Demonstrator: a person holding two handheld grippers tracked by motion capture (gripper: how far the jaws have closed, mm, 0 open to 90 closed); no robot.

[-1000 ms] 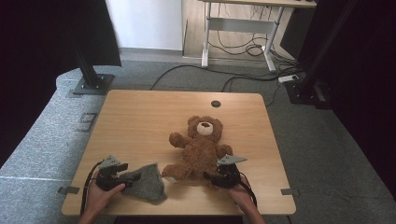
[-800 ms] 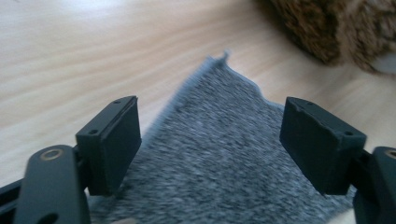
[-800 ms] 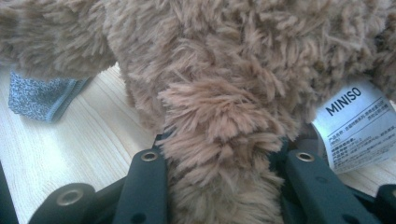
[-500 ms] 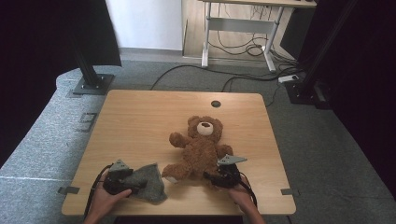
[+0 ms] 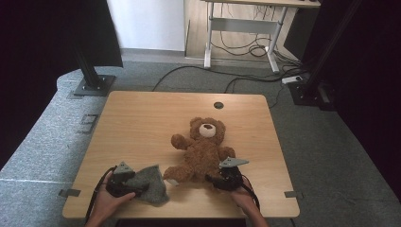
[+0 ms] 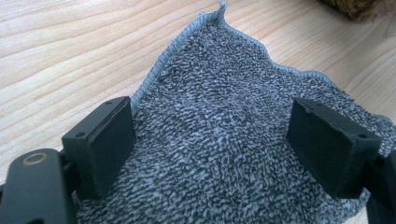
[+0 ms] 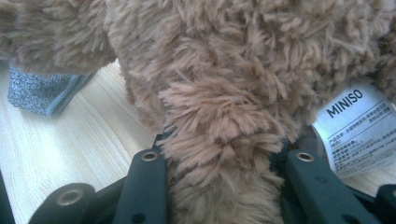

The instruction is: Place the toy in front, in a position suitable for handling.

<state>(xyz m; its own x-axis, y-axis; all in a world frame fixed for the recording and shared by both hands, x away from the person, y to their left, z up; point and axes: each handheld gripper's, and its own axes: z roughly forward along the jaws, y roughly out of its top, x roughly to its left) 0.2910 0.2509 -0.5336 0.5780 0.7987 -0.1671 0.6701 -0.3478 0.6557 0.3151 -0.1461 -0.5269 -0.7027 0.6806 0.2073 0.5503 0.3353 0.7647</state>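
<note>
From the high view, the brown plush teddy bear (image 5: 201, 151) is lying on its back on the light wooden table (image 5: 142, 123), its long axis running head-away toward the far edge and legs toward the person. The left gripper (image 5: 124, 182) is sitting on the grey terry cloth (image 5: 150, 188); the right gripper (image 5: 226, 178) is at the bear's leg.

In the left gripper view, the jaws have just been opening and are standing wide, pads clear of the cloth (image 6: 224, 140) between them.

In the right gripper view, the jaws are squeezing the furry leg (image 7: 219, 154); a white sewn tag (image 7: 357, 126) is reading "MINISO".

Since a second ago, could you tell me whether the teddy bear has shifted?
No. The teddy bear sits just as close below the round hole as before.
</note>
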